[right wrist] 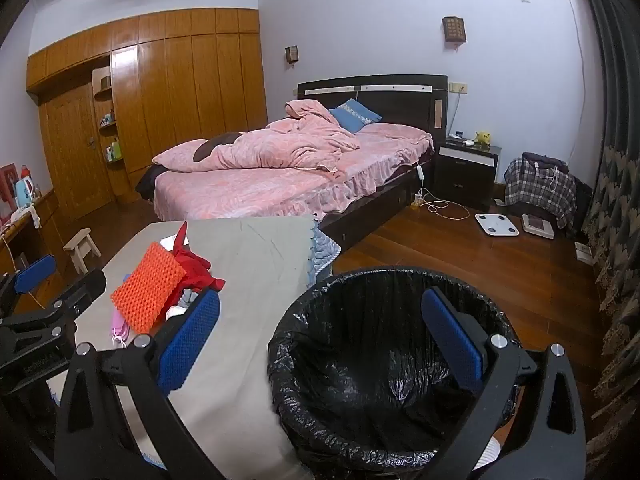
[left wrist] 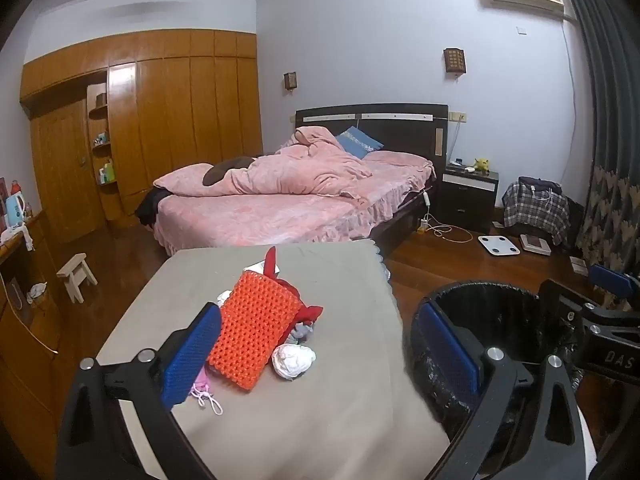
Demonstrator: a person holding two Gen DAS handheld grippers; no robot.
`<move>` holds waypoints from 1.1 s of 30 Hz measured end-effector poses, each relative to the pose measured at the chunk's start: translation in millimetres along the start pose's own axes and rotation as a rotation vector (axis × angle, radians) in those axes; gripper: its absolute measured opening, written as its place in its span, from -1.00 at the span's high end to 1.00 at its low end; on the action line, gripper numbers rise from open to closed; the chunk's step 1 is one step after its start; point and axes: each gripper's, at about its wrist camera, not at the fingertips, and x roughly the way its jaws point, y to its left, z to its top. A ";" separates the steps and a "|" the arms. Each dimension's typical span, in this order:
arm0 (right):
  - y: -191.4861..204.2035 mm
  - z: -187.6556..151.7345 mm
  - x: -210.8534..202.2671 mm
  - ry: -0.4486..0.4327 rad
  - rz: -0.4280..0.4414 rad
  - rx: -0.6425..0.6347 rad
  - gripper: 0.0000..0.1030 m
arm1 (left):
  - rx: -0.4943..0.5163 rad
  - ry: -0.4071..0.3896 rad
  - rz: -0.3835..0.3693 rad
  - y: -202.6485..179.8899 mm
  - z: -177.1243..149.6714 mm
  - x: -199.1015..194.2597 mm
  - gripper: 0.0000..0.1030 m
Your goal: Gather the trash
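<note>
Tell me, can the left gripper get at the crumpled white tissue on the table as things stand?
Probably yes: the left gripper is open and empty, and the white tissue lies uncovered between its fingers' line, beside the orange mat.

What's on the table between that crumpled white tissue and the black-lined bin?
Nothing: in the left wrist view, only bare grey tablecloth lies between the white tissue and the bin.

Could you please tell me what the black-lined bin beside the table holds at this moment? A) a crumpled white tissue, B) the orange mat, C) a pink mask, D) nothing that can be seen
D: in the right wrist view the bin shows only its bare black liner, while the white tissue, orange mat and pink mask all lie on the table.
</note>
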 end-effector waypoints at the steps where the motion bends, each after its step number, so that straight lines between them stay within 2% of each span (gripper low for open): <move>1: -0.1 0.0 0.2 0.002 0.001 0.002 -0.91 | -0.002 0.000 0.000 0.1 0.0 0.0 -0.88; 33: 0.0 -1.7 0.0 -0.001 0.002 0.003 -0.91 | -0.008 0.000 -0.002 0.2 -0.8 0.7 -0.88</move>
